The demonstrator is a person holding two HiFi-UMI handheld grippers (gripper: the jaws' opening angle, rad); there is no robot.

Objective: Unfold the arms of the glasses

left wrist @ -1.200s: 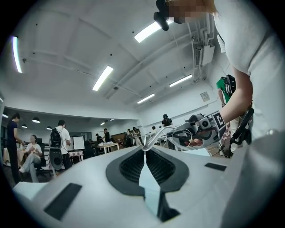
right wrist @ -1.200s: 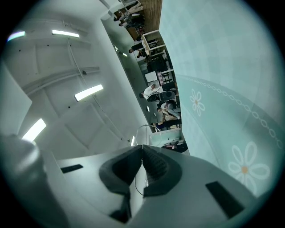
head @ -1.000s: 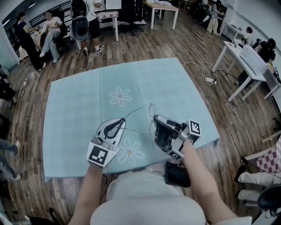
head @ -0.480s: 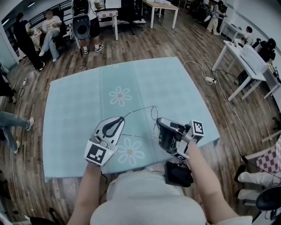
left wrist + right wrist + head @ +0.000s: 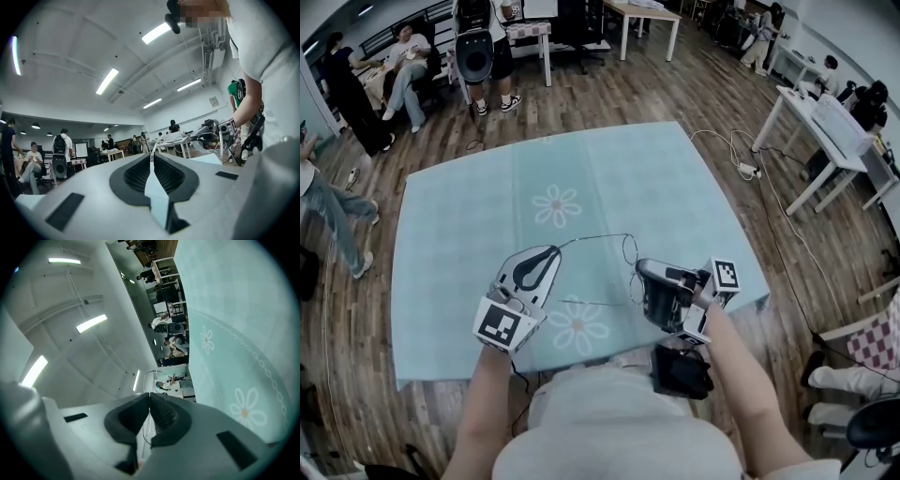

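Note:
Thin wire-framed glasses (image 5: 629, 251) hang above the pale blue flowered tablecloth (image 5: 469, 225), stretched between my two grippers. My left gripper (image 5: 557, 249) is shut on the tip of one temple arm (image 5: 595, 238), which runs almost level to the frame. In the left gripper view the wire leaves the closed left gripper (image 5: 151, 153) toward the lenses (image 5: 209, 140). My right gripper (image 5: 641, 269) is shut on the frame by the lenses. The right gripper (image 5: 149, 394) pinches the rim, and a lens (image 5: 151, 378) shows just past it. A second thin arm (image 5: 591, 303) points left below.
The table's near edge (image 5: 581, 361) lies just under my hands, and its right corner (image 5: 764, 291) is close to the right gripper. Cables (image 5: 741, 155) and a white desk (image 5: 820, 122) stand on the floor at the right. People sit and stand at the back left (image 5: 403, 56).
The right gripper has tilted and drifted slightly down and right with the frame. The held temple arm now lies flatter and more stretched out. The left gripper has barely shifted.

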